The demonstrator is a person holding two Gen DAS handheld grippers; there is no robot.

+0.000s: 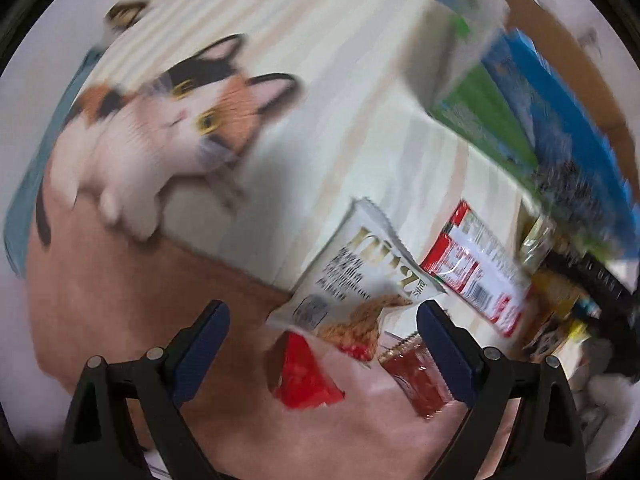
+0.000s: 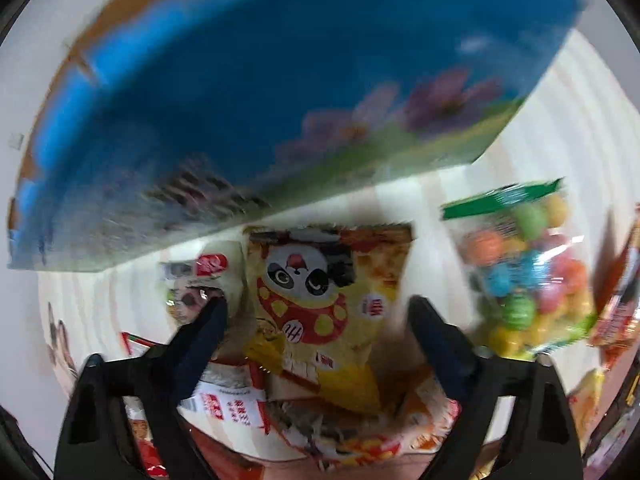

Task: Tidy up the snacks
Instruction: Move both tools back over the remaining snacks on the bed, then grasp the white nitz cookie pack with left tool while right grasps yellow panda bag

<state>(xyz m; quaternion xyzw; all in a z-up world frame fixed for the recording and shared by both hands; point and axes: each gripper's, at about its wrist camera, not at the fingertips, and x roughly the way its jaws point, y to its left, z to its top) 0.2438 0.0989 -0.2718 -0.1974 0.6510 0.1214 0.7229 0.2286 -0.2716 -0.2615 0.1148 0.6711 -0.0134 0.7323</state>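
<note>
Motion blur smears the blue box (image 2: 256, 92) beyond the fingers (image 2: 208, 332); its print is unreadable, and the packets (image 2: 360, 440) between them run off the bottom edge.

Bright even light, motion blur, fisheye warping

My left claw (image 1: 323, 346) points down at the counter (image 1: 360, 92), jaws wide apart, nothing held. Between them lie a white packet (image 1: 360, 276) and red packets (image 1: 308, 376). A red-and-white packet (image 1: 476, 268) lies just right of it. A blue box (image 1: 560, 120) stands beyond, blurred.
</note>
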